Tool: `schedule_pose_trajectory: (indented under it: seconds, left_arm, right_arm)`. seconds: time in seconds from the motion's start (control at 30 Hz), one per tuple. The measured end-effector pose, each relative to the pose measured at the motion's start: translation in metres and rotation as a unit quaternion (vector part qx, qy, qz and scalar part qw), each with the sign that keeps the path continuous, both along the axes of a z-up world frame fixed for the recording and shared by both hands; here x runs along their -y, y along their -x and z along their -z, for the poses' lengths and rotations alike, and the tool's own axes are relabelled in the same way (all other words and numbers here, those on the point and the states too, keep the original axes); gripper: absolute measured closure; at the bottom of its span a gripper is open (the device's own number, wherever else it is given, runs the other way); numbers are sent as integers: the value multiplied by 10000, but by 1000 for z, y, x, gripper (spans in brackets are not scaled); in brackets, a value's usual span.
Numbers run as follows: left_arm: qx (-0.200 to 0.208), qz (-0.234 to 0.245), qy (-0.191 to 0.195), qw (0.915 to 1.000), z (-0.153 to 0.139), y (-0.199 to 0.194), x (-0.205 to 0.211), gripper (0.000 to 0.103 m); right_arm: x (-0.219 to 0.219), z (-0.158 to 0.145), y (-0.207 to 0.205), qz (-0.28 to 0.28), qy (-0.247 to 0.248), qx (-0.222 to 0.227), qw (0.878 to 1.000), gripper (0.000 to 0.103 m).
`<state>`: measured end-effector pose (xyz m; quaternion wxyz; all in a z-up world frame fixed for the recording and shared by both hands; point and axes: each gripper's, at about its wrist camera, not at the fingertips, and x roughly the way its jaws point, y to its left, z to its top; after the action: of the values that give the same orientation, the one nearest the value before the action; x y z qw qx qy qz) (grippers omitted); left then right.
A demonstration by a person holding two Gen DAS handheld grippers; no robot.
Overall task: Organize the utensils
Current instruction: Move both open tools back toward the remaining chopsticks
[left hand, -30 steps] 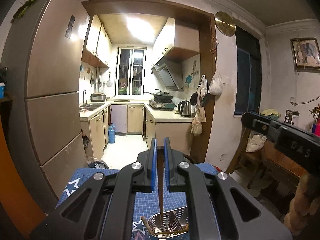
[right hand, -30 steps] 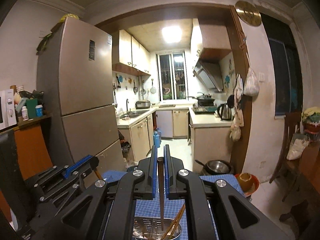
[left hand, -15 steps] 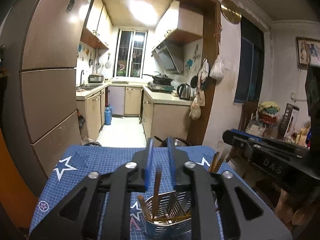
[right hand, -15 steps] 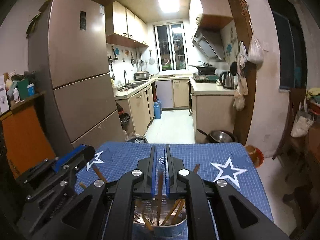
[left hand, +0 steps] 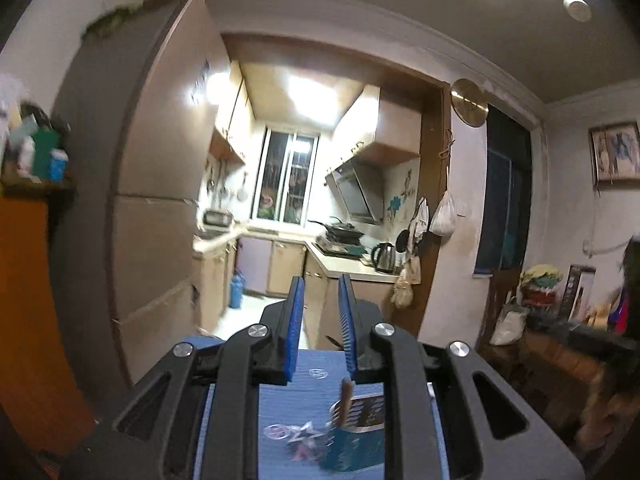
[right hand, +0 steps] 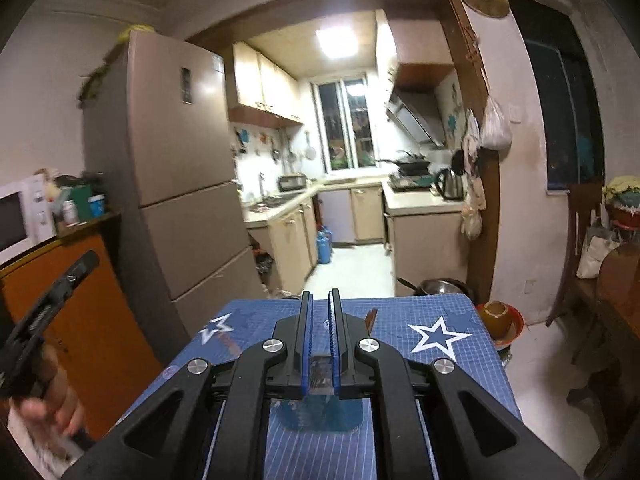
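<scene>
Left claw (left hand: 320,320) slightly parted, nothing between the pads – holder (left hand: 352,432) sits low on the blue surface (left hand: 296,404), a chopstick (left hand: 345,394) standing up from it beside the right pad. Right claw (right hand: 320,320) nearly closed, a narrow empty gap; the holder (right hand: 320,416) is blurred and mostly hidden under it. Left hand (right hand: 48,400) shows at that view's left edge – blurred.

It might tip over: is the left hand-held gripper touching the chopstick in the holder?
Cannot tell. In the left wrist view the chopstick ends beside one finger of the left hand-held gripper, too blurred to show contact or a gap.
</scene>
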<state>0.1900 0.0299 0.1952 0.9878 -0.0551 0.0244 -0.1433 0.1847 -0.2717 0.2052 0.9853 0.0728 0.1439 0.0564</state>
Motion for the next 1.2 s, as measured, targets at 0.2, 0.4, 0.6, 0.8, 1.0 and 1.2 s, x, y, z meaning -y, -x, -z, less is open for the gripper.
schedule_pose_trajectory:
  seconds: [0.2, 0.4, 0.6, 0.8, 1.0, 1.2]
  left_arm:
    - [129, -20, -810, 9966, 27, 80, -15, 80]
    - [-131, -124, -1056, 9942, 74, 138, -35, 67]
    - [-710, -66, -1318, 9887, 153, 180, -34, 63]
    - [-1264, -147, -1726, 9767, 232, 198, -5, 64]
    - [-1382, 174, -2028, 9693, 270, 208, 17, 64]
    - [-1542, 89, -2129, 9648, 285, 191, 32, 64]
  right_arm:
    - [9, 15, 122, -256, 318, 270, 9988, 81]
    - [17, 77, 213, -234, 568, 54, 9981, 81]
    - [8, 170, 262, 59, 974, -340, 9947, 82]
    - [-8, 245, 262, 340, 1163, -798, 9894, 83]
    - [-9, 278, 243, 700, 985, -1035, 9873, 83]
    - [-9, 297, 233, 698, 822, -1187, 9871, 83]
